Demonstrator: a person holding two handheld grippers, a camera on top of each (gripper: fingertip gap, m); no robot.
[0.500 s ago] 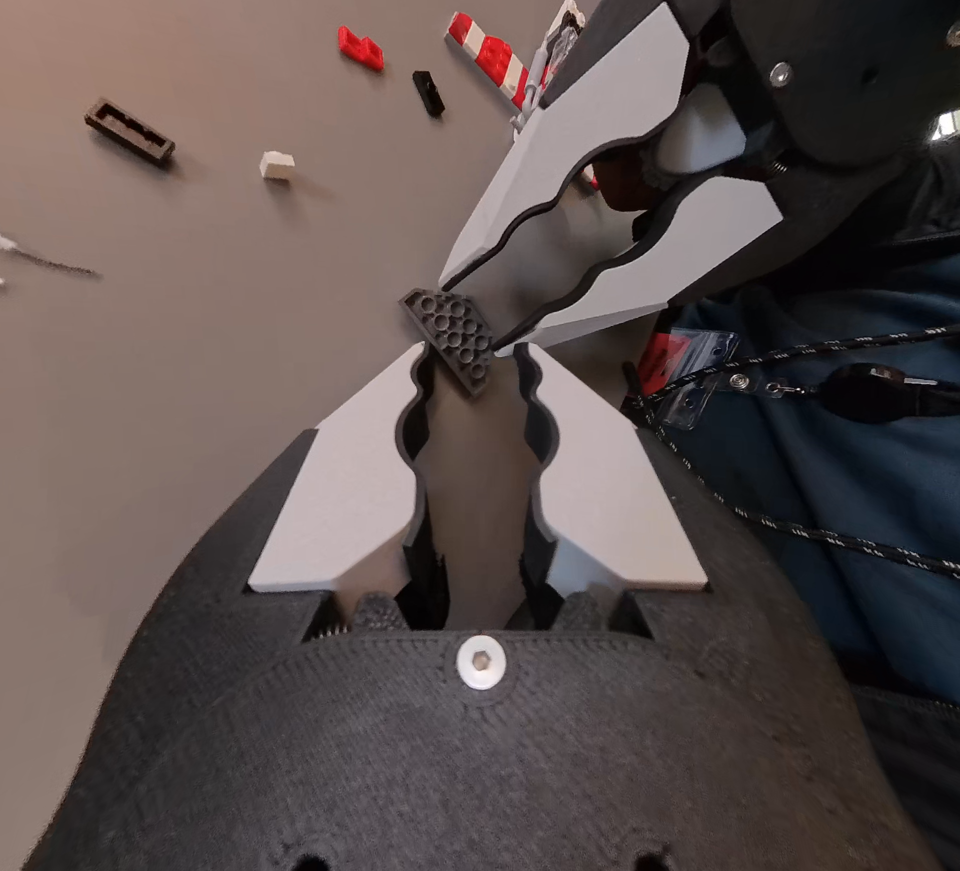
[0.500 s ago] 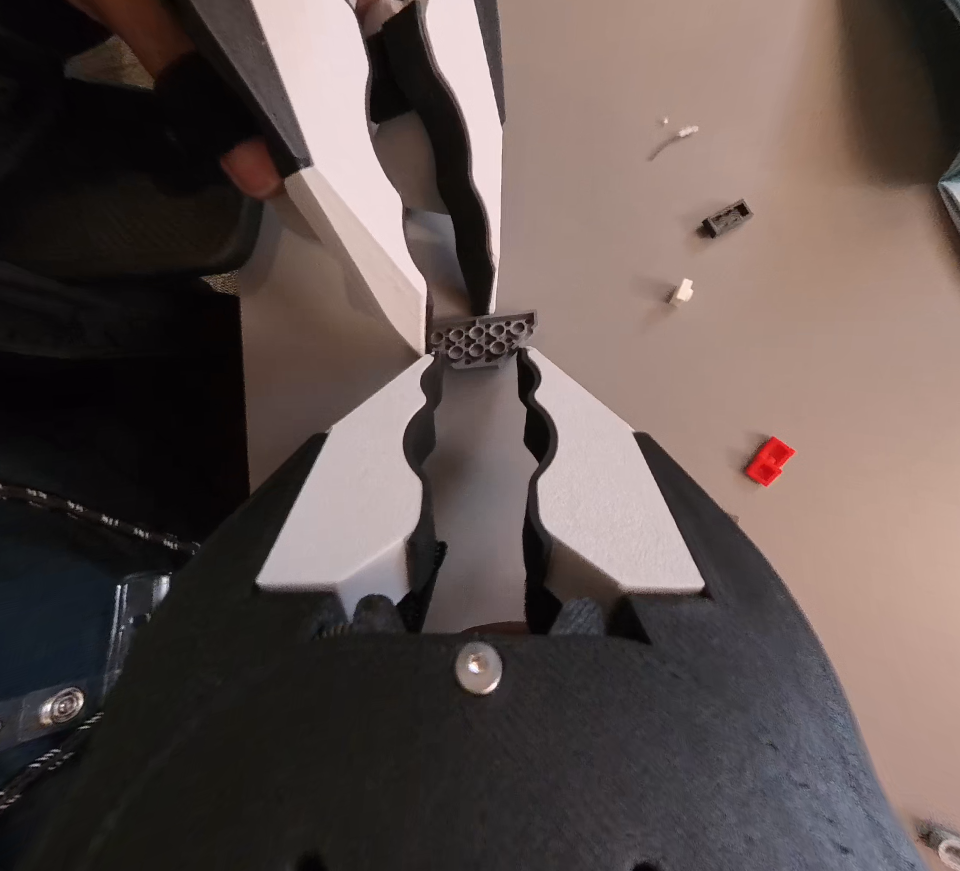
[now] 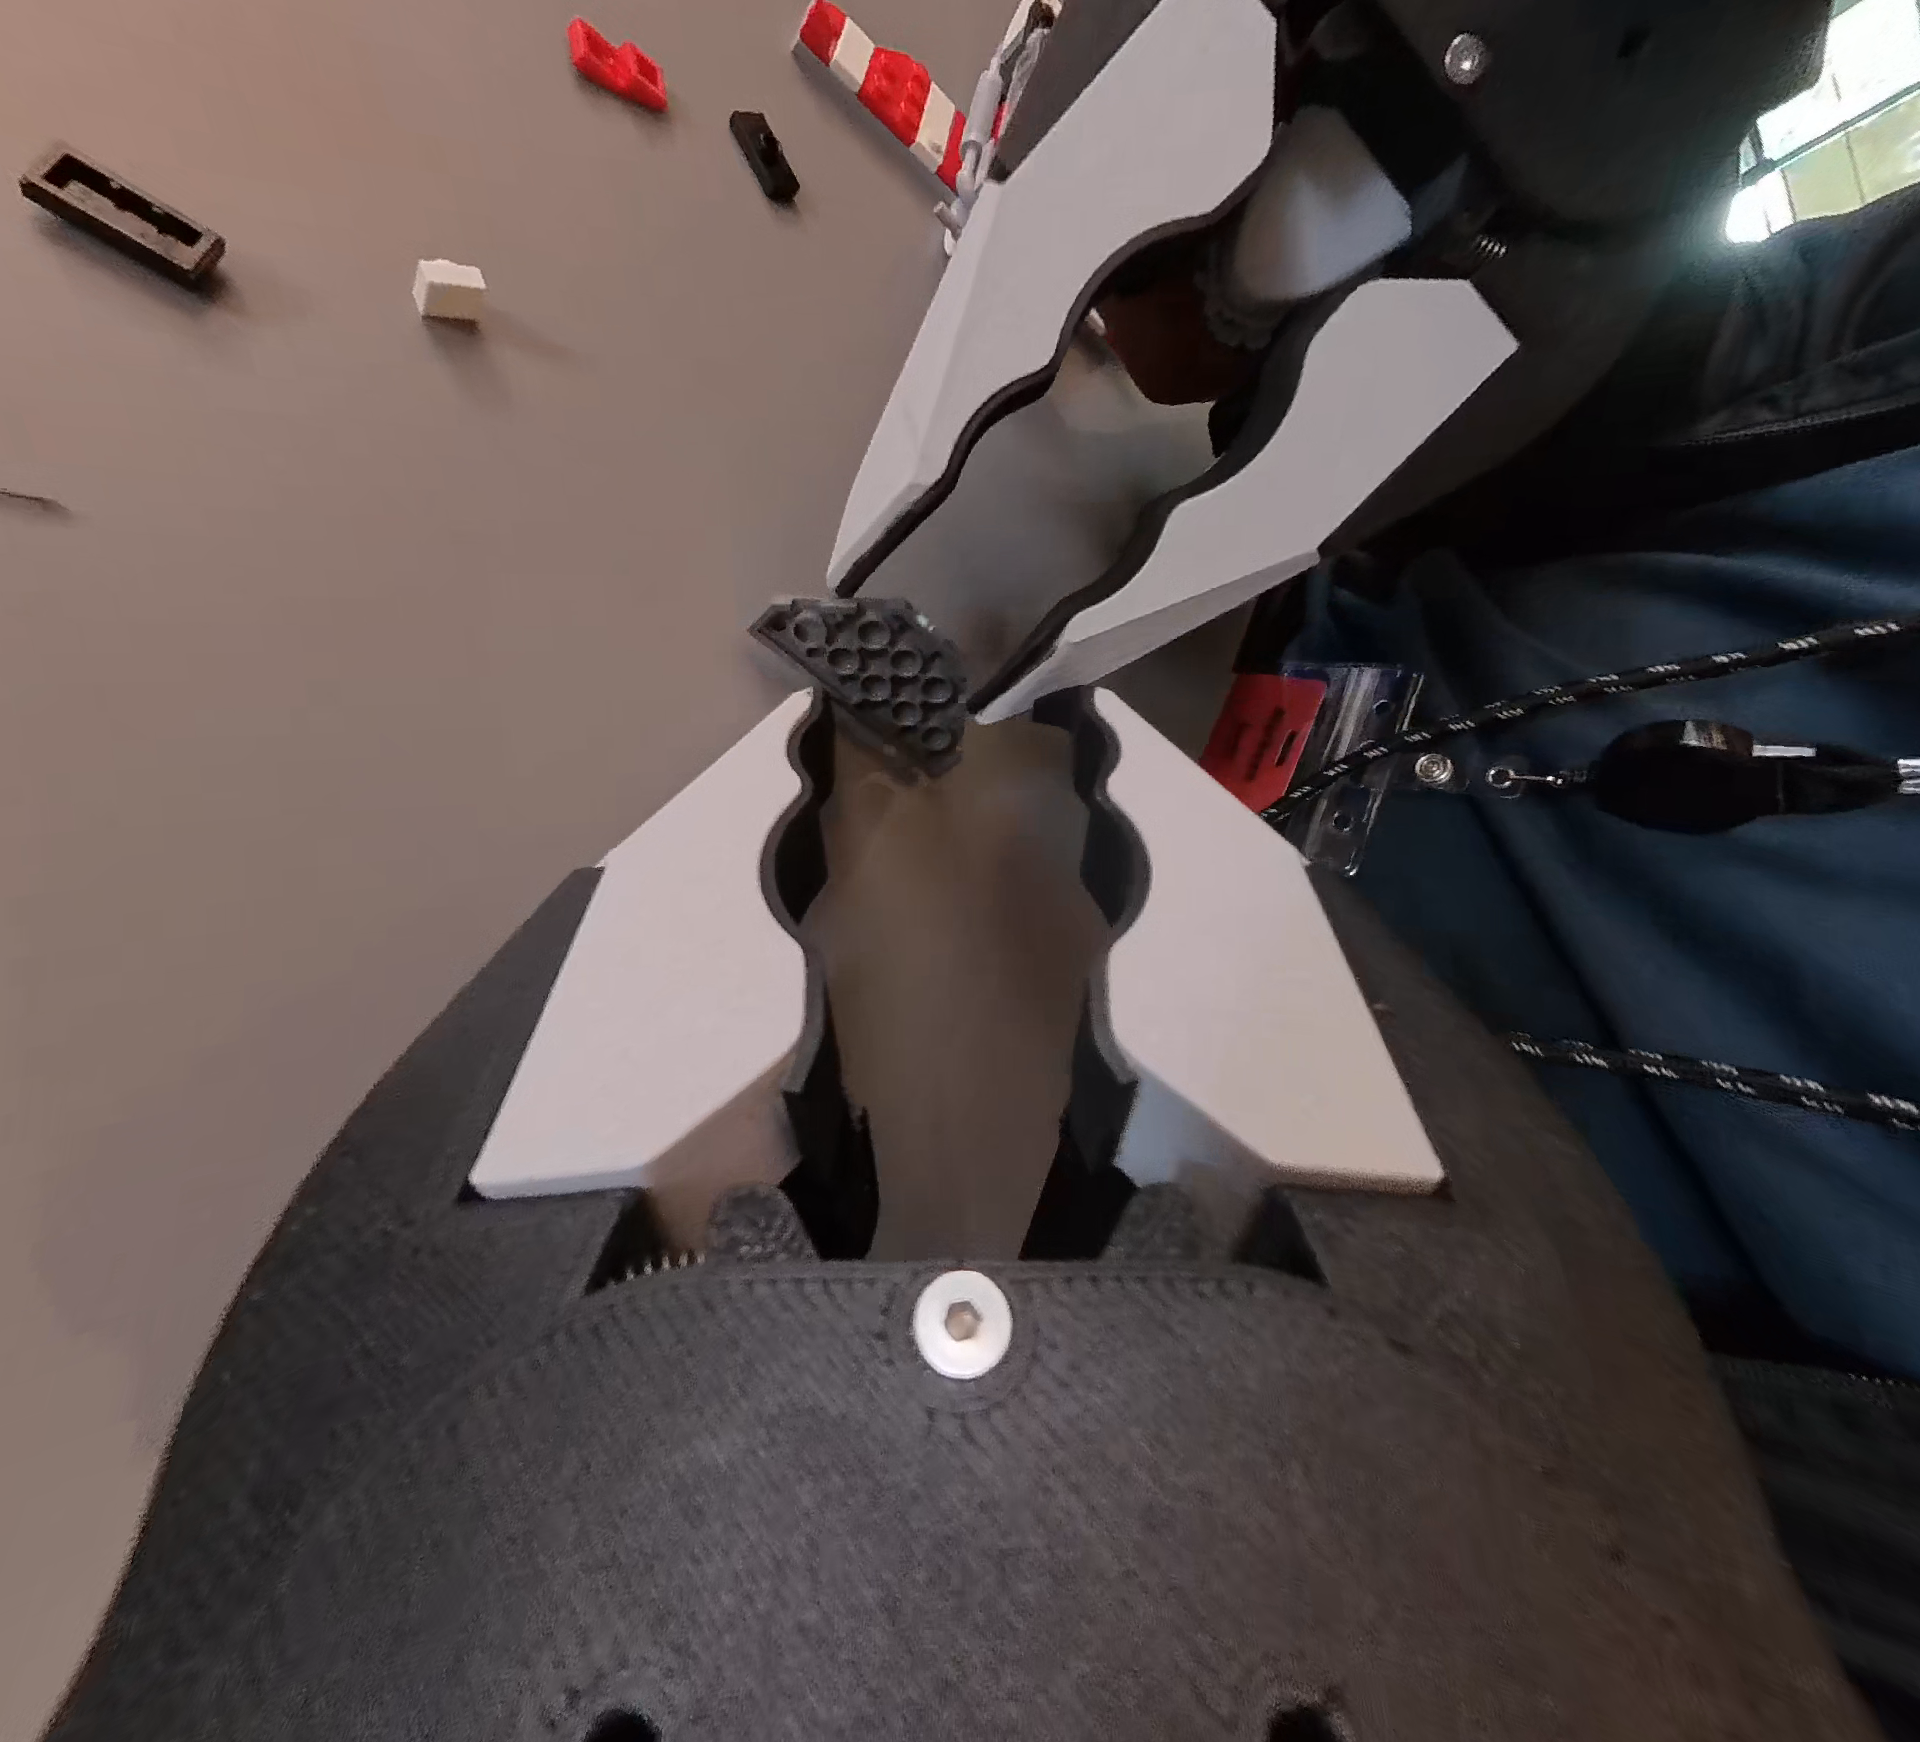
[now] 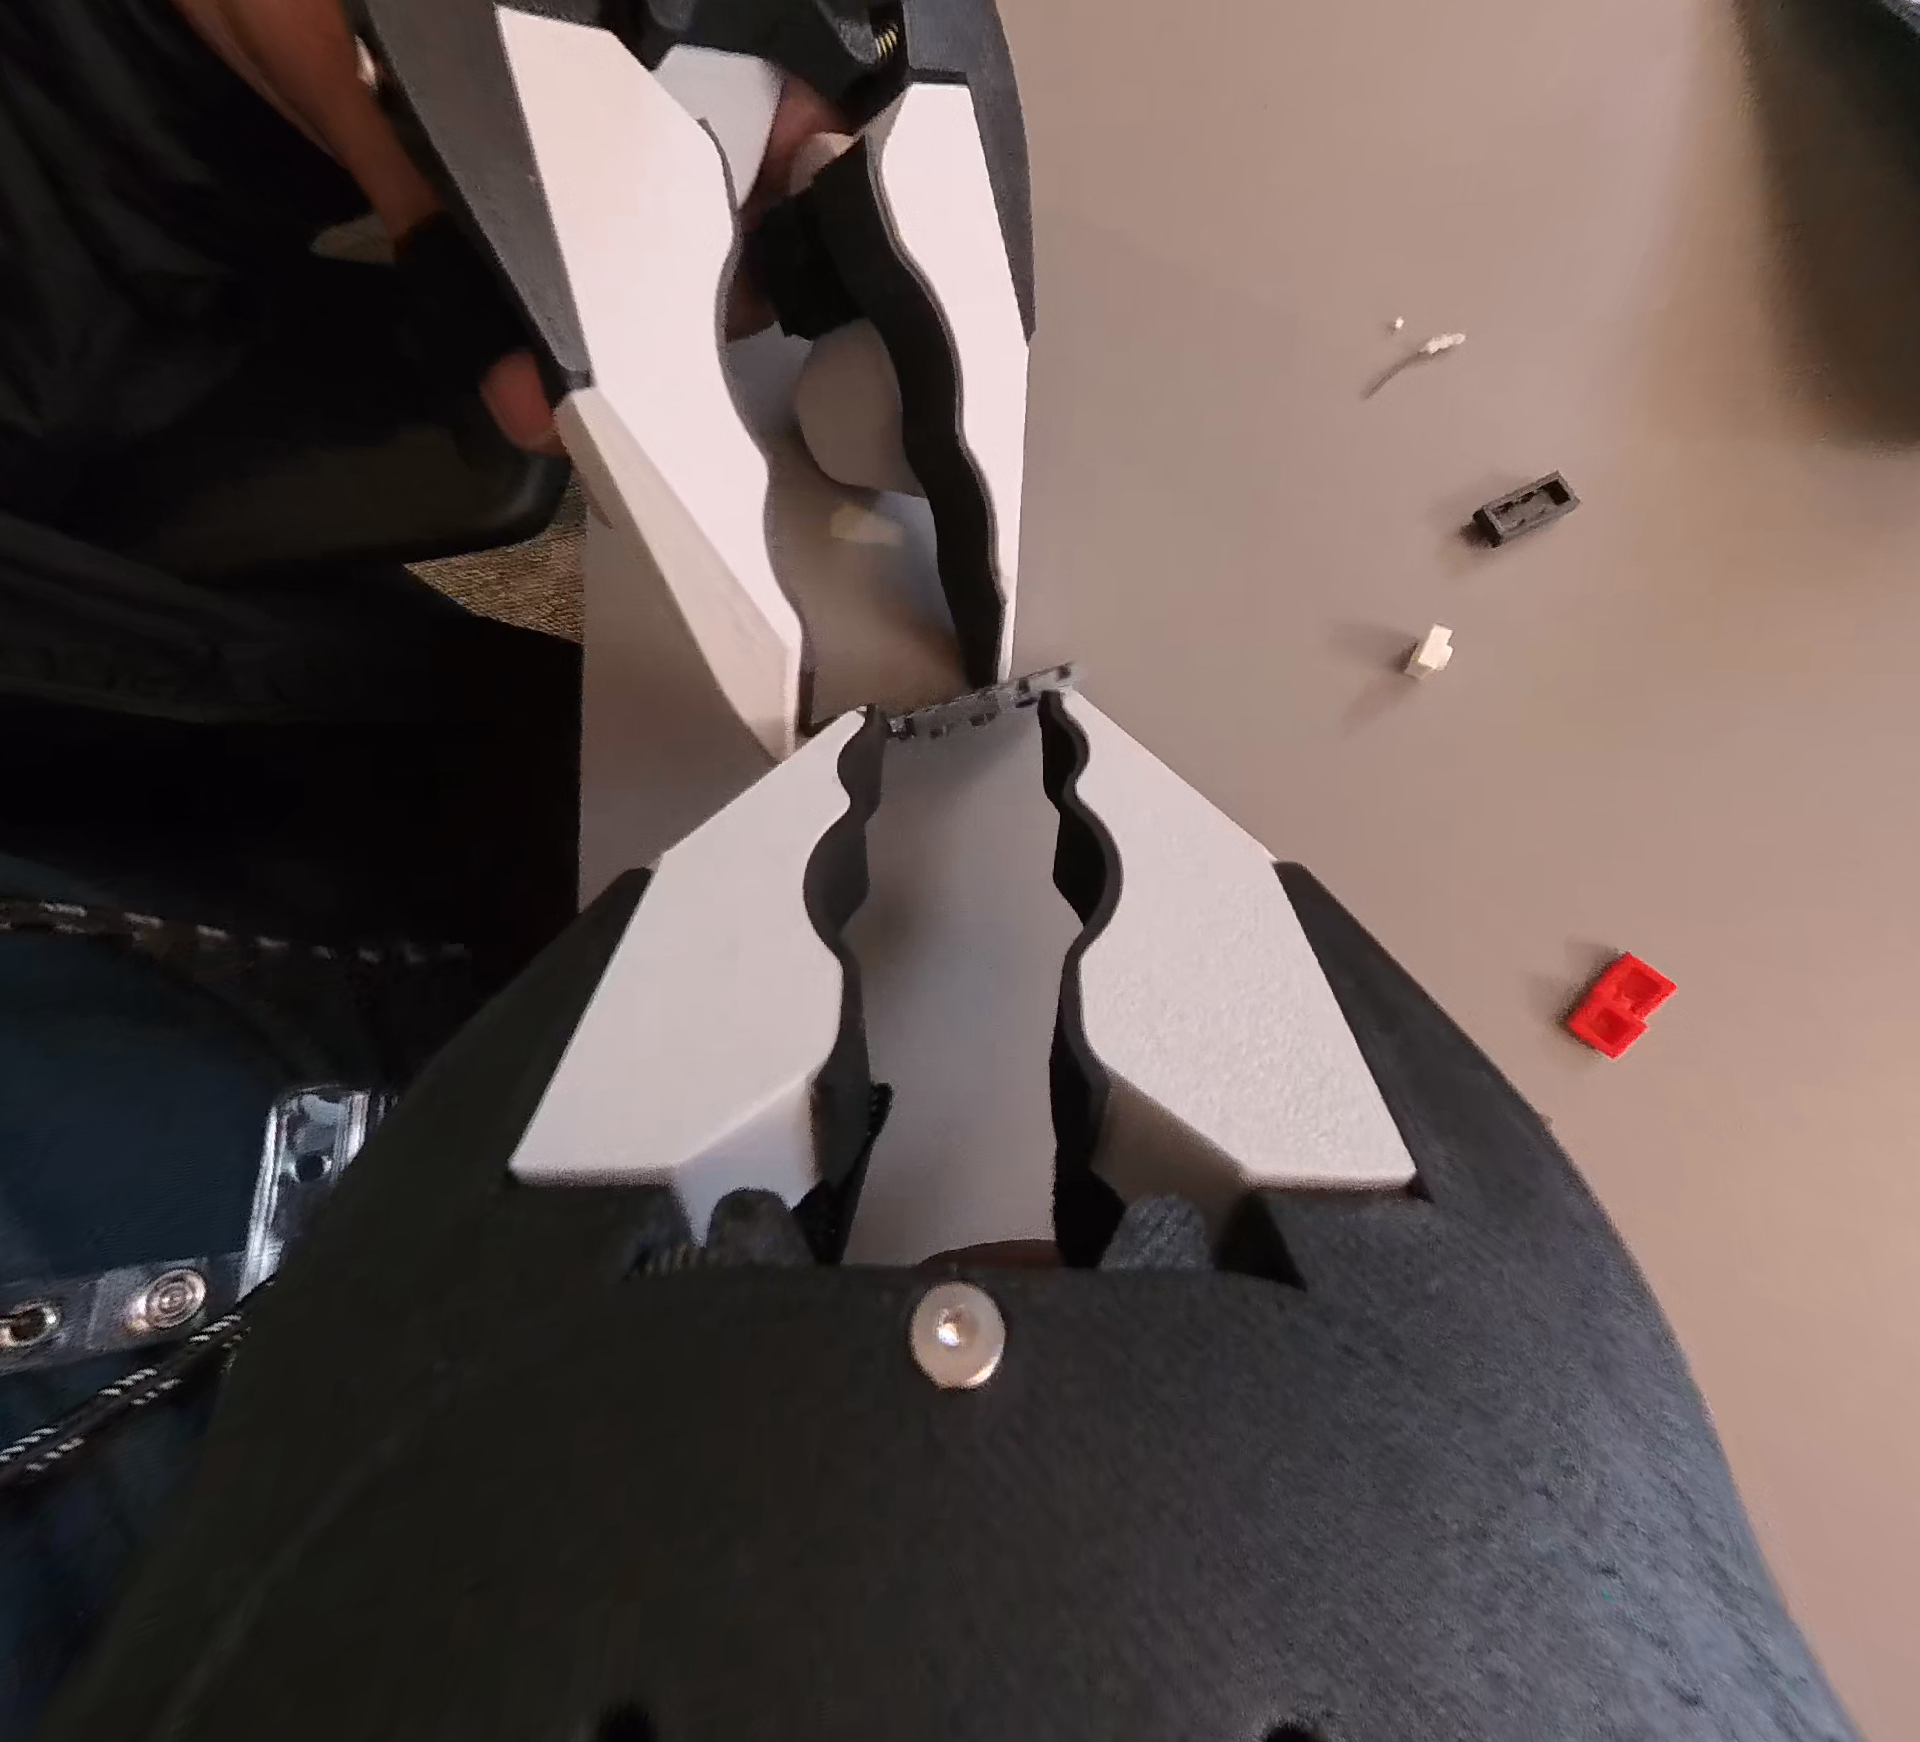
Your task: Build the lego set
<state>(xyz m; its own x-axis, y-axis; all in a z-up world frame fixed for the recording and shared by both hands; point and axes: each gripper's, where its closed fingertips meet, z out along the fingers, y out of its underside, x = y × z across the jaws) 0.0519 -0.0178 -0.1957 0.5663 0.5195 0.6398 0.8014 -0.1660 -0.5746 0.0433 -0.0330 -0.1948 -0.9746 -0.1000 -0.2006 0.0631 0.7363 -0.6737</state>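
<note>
A dark grey wedge-shaped lego plate [image 3: 868, 690] is held in the air above the tabletop [image 3: 312, 653], between the two tools. The right gripper [image 4: 961, 705] has its fingers clamped on the plate's ends. The left gripper [image 3: 951, 721] has its fingers apart, and only one tip touches the plate. The step looks like a hand-over or regrip. Next, the left fingers probably need to close squarely on the plate's edges before the right lets go. Compared with half a second ago, the plate shows edge-on in the right wrist view, no longer face-on, and the left fingers have spread wider.
</note>
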